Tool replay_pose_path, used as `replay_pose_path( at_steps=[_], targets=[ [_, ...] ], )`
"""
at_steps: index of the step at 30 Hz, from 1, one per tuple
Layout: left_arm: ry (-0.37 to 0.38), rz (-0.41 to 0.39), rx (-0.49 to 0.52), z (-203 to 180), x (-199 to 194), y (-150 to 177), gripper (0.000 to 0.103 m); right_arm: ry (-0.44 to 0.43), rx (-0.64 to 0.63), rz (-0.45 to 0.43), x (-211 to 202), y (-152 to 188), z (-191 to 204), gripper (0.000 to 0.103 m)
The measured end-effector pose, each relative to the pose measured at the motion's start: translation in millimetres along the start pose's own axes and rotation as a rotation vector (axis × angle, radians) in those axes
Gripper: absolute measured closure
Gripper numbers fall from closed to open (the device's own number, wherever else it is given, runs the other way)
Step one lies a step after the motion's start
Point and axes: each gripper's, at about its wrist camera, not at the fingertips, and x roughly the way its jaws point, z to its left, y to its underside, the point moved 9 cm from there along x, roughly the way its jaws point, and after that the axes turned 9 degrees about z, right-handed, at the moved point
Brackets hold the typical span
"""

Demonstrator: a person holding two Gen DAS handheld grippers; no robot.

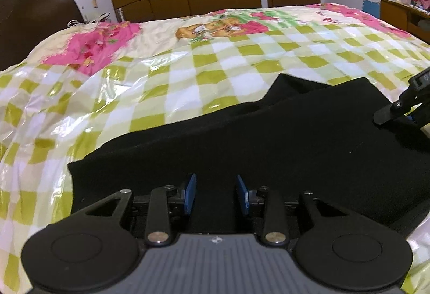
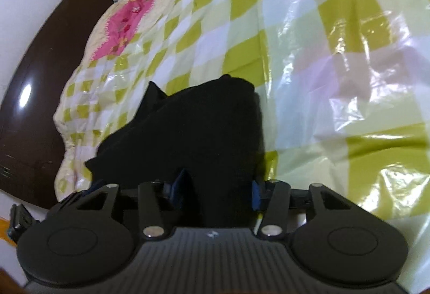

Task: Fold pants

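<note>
I judge approx 1 fold done: black pants (image 1: pixel 268 132) lie doubled on the bed cover (image 1: pixel 161 79), left gripper (image 1: pixel 215 194) jaws wide & empty, right gripper (image 2: pixel 215 187) jaws wide w/ cloth between, 2nd fold left.

Legible text is nearly absent. On the glossy checked green-and-white bedspread with pink cartoon panels (image 1: pixel 242 52), at its far right corner beside the pink border, two pink printed capitals appear, reading roughly "A" and "B"; the rest of that print is too blurred to read. A small pale emblem sits on the ribbed grey housing of each gripper, but it cannot be read as letters.
</note>
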Motion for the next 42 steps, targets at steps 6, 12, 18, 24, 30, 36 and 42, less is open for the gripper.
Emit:
replay_pose_path(
  at_steps=[6,12,18,24,30,36,42],
  targets=[
    [0.005,0.018,0.026,-8,5,0,0.057,-0.17,0.029,0.039,-4,11,6,0.052],
    [0.007,0.043,0.04,-18,8,0,0.057,-0.148,0.046,0.069,27,0,21,0.082],
    [0.082,0.033,0.158,-78,10,-12,0.058,-0.213,0.103,-0.001,-6,2,8,0.087],
    [0.24,0.026,0.255,-158,19,-40,0.056,-0.138,0.18,-0.127,-71,4,-41,0.087],
    [0.28,-0.035,0.322,-206,10,-64,0.055,-0.048,0.28,-0.252,-141,18,-98,0.087],
    [0.201,0.005,0.276,-198,25,-62,0.055,-0.018,0.3,-0.297,-166,26,-114,0.087],
    [0.211,-0.098,0.328,-217,0,-76,0.055,-0.01,0.27,-0.303,-171,26,-105,0.086]
  ],
)
